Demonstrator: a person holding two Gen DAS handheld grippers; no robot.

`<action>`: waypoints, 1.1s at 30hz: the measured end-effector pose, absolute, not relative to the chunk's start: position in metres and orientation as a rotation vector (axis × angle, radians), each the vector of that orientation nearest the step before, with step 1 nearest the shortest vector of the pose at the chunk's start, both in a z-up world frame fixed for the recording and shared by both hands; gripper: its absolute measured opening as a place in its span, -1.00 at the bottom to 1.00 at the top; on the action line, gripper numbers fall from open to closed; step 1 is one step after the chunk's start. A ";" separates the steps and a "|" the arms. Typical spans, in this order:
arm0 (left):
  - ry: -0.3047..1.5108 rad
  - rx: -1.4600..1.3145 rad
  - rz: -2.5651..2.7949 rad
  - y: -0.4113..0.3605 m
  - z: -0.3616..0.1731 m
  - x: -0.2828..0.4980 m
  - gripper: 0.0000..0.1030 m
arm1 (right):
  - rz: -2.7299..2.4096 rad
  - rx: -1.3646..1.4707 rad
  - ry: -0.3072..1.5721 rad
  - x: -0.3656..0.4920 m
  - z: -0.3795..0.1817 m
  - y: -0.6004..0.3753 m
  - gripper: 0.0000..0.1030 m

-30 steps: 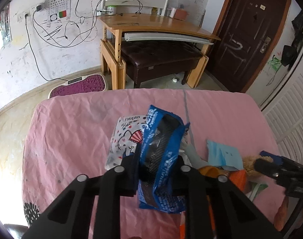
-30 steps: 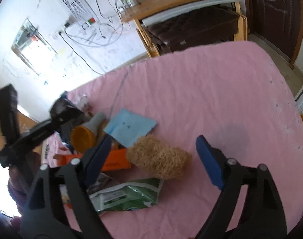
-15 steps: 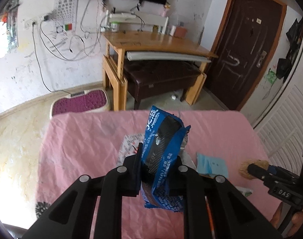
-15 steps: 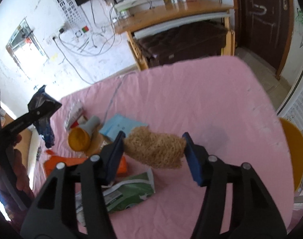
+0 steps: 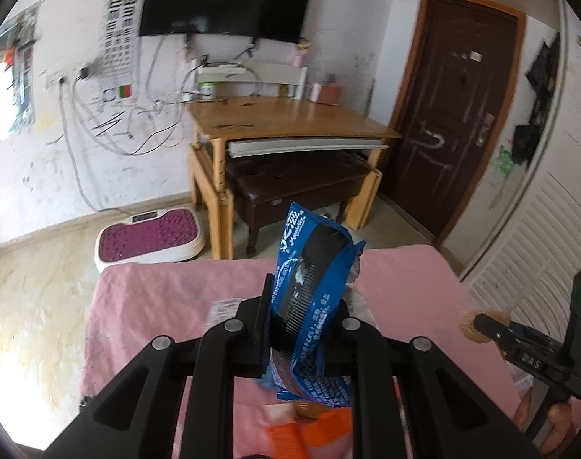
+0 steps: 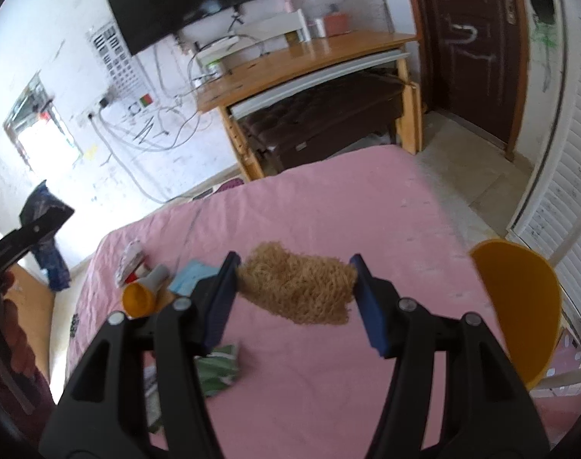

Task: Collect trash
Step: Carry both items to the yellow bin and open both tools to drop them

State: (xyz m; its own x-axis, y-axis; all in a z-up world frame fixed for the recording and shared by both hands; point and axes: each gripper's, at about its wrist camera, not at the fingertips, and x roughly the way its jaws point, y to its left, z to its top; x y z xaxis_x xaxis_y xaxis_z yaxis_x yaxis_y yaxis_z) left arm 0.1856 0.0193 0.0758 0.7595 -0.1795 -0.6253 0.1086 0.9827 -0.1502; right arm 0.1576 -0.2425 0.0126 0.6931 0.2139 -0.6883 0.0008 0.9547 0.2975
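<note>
left tool (image 5: 303, 315): we've got it clamped tight on the blue wrapper (image 5: 313, 267), pinched low on its body so the printed top sticks up past the tips and the crumpled tail hangs below. It's clear of the worktop (image 5: 156, 302).
blue wrapper: in the right wrist view it sits far left, hanging over the worktop's edge rather than over the pile, which reads to us as on its way to a bin we can't see.
leftover pile: orange-capped bottle (image 6: 143, 292), light blue paper (image 6: 189, 277) and patterned packet (image 6: 131, 262) lie bunched near the worktop's left side; green pouch (image 6: 217, 369) is nearer us, partly under the tool. All untouched, all next in line.
right tool (image 6: 294, 287): about half open, because the tan fibrous wad (image 6: 298, 287) fills the gap. Both blue pads press its ends, so it's held across its long axis and off the pink cloth.
yellow chair (image 6: 519, 313): just beside the worktop's right edge; we'd keep the swing clear of it.
risk: the wad looks springy, so we judge an end grip could slip.
</note>
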 end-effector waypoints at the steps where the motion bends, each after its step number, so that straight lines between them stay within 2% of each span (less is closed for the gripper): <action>1: 0.691 -0.094 -0.173 0.008 0.078 0.183 -0.76 | 0.110 0.297 0.794 0.156 0.013 -0.250 0.10; 9: 0.726 -0.057 -0.308 -0.075 0.084 0.182 -0.76 | -0.005 0.367 0.746 0.136 0.011 -0.327 0.11; 19: 0.807 0.024 -0.421 -0.191 0.061 0.178 -0.76 | -0.132 0.436 0.721 0.117 -0.014 -0.412 0.12; 26: 0.874 0.068 -0.442 -0.279 0.030 0.198 -0.76 | -0.187 0.473 0.749 0.125 -0.047 -0.456 0.12; 33: 0.919 0.134 -0.437 -0.361 -0.006 0.219 -0.76 | -0.257 0.495 0.835 0.139 -0.105 -0.490 0.16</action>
State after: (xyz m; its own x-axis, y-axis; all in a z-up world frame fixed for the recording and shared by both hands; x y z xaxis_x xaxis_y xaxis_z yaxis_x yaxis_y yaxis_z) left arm 0.2193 -0.3611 -0.0064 0.5261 -0.3077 -0.7928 0.4206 0.9044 -0.0719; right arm 0.1393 -0.4899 -0.1052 0.6493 -0.0259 -0.7601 0.4059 0.8570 0.3175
